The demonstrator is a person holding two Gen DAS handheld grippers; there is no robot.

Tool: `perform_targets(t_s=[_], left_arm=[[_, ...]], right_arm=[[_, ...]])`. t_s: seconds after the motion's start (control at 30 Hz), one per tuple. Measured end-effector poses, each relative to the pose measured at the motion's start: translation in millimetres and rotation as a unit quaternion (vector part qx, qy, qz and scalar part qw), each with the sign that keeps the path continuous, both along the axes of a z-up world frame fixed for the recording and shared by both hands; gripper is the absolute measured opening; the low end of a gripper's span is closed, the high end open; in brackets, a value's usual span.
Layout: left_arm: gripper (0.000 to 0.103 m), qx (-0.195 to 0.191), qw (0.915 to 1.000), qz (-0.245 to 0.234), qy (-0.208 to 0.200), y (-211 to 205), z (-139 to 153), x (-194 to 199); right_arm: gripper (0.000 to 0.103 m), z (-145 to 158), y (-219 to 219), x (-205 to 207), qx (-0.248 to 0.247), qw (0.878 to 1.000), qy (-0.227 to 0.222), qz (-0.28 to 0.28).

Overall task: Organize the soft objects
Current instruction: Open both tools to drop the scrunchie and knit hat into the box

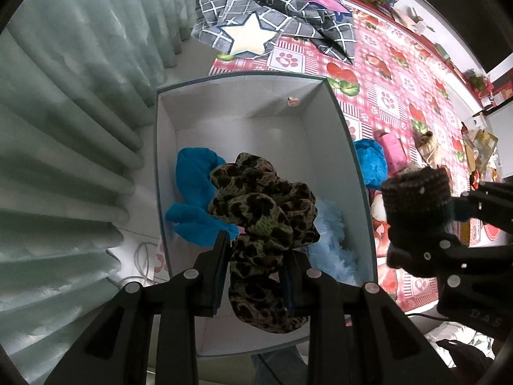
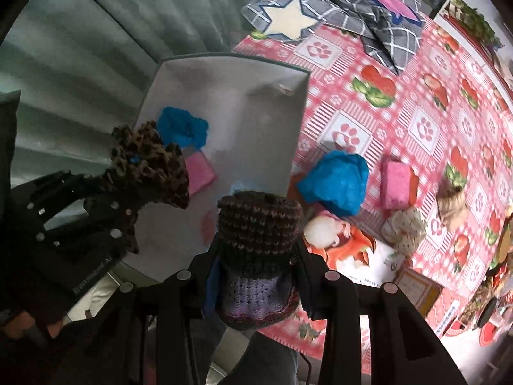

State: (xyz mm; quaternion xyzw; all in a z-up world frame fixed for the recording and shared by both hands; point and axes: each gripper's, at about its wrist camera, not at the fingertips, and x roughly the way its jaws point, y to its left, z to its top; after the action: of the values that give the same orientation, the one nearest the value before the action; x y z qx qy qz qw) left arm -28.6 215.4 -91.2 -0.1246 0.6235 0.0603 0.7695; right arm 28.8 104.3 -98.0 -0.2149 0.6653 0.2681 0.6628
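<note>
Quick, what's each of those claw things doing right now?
Left gripper: closed on the leopard-print scrunchie, over the white box.
Right gripper: closed on the dark knitted piece.

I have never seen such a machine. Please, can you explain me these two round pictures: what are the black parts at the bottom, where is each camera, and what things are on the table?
There is no robot here: a person holds a two-finger gripper in each hand, and a fisheye camera on each looks along its fingers. The left camera shows the left gripper shut on a leopard-print cloth above the open box. The right camera shows the right gripper shut on a dark knitted piece. In the box lies a blue cloth. On the red patterned tablecloth lie another blue cloth, a pink block and a grey checked fabric.
</note>
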Motion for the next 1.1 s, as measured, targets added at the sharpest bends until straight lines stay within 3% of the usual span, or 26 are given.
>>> perform_targets(t_s=[1.1], left_arm=[[0.034, -0.017, 0.9997, -0.001, 0.017, -1.0, -12.8, -4.6]], right_arm=[[0.042, -7.2, 43.2, 16.6, 0.025, 1.0, 0.013, -0.002]])
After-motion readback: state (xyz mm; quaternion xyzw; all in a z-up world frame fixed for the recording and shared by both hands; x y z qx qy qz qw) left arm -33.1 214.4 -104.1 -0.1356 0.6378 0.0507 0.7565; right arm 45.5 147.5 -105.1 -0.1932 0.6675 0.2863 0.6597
